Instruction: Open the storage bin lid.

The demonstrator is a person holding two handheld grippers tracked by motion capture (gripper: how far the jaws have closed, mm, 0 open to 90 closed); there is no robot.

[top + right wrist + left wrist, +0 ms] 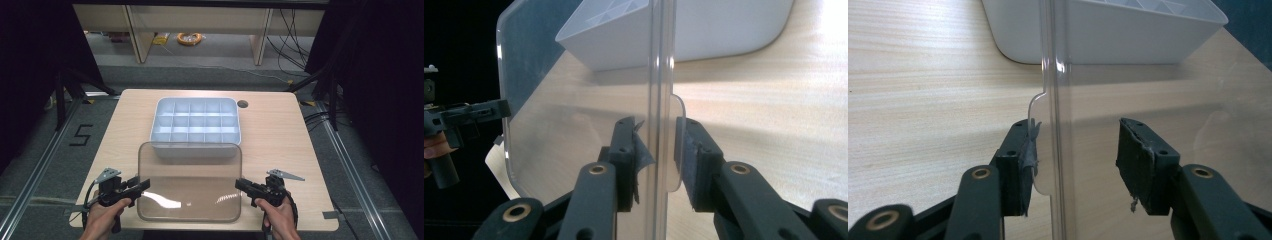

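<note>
Nearest you, your left gripper (142, 185) is clamped on the left edge of the clear plastic lid (190, 182), and your right gripper (240, 184) is clamped on its right edge, jaws closed over the lid's side tab (676, 150). The lid is held above the near part of the wooden table (280, 135). Beyond it, the white compartment tray (195, 122) rests on the table, its near wall behind the lid's far edge.
</note>
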